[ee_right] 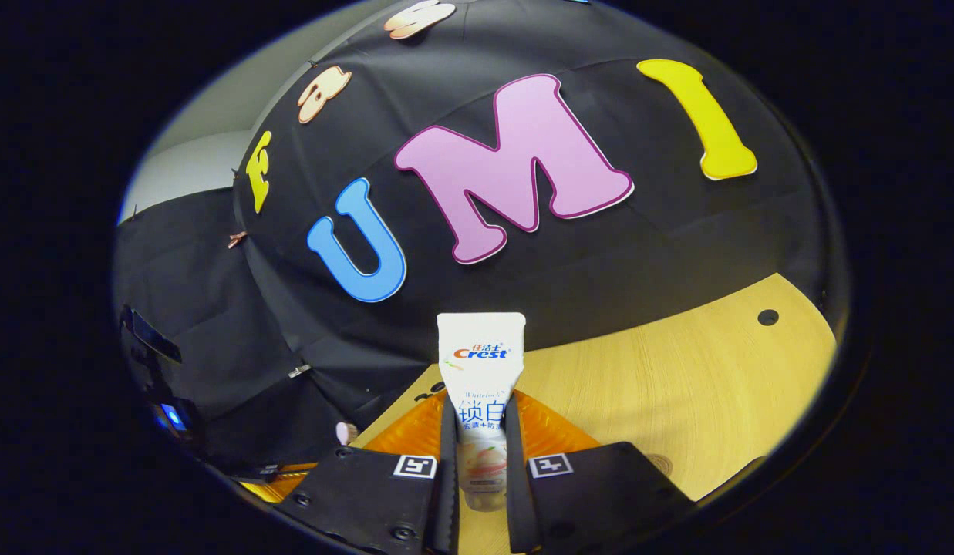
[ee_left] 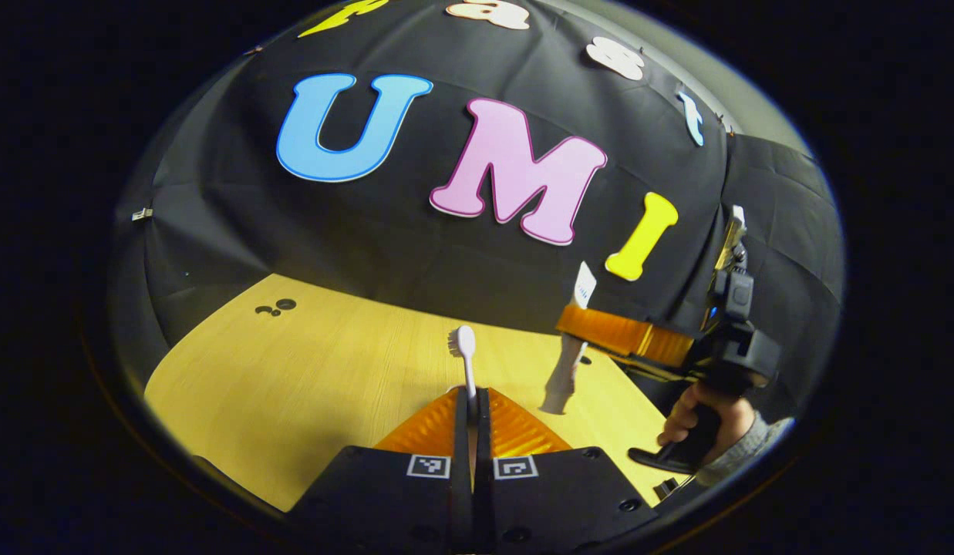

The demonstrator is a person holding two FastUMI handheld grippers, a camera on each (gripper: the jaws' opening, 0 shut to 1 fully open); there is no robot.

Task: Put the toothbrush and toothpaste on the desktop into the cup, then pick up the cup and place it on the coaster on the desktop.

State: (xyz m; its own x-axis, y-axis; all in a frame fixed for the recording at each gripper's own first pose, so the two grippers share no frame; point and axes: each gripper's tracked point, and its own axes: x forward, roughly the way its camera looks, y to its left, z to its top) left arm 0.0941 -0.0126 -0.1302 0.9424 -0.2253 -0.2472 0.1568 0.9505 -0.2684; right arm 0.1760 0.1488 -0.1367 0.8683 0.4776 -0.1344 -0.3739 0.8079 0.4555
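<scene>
pale wood desktop (ee_left: 307,370) below; my left gripper (ee_left: 472,416) pinches the toothbrush (ee_left: 466,354) upright, my right gripper (ee_right: 480,455) pinches the toothpaste (ee_right: 480,370), both lifted.

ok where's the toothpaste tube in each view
Left gripper view: the toothpaste tube stands right of centre, clamped in the right gripper, above the desktop.
Right gripper view: the tube is at bottom centre, upright in that gripper's own jaws.
Shared landmark: the wooden desktop under the black booth wall.
</scene>
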